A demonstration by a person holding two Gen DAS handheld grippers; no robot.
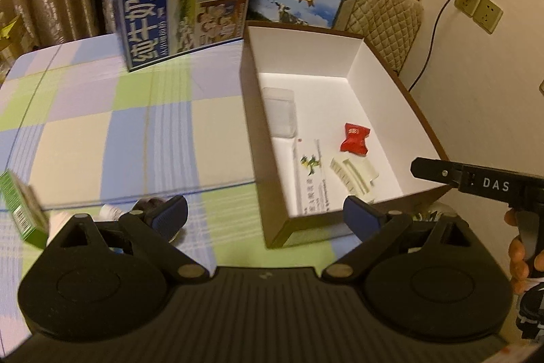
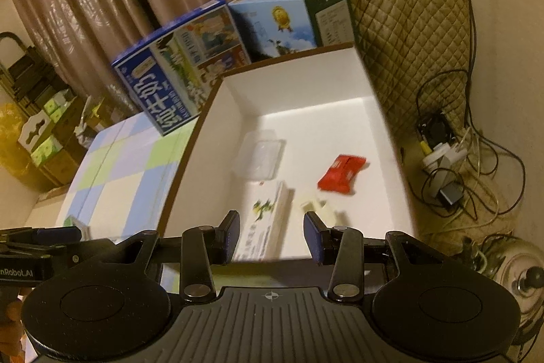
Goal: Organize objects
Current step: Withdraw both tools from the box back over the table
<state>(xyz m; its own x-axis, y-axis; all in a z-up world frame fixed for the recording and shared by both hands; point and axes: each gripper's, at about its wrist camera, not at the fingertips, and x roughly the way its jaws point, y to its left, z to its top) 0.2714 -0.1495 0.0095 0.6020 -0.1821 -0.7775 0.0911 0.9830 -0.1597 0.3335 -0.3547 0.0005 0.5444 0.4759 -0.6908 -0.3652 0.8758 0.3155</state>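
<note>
left gripper (image 1: 265, 215) fingers spread, empty | green box (image 1: 23, 210) at its 9 o'clock on table (image 1: 102, 131), nearer left | right gripper (image 2: 270, 235) fingers spread, empty, over white box (image 2: 391, 125)

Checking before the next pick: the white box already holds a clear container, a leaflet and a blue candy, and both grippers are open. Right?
One slip: the candy in the white box is red, as the right wrist view shows. Everything else is correct.

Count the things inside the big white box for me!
4: a clear plastic container by the left wall, a white booklet nearer the front, a red candy wrapper toward the right, and a small cream plastic piece beside the booklet.
</note>
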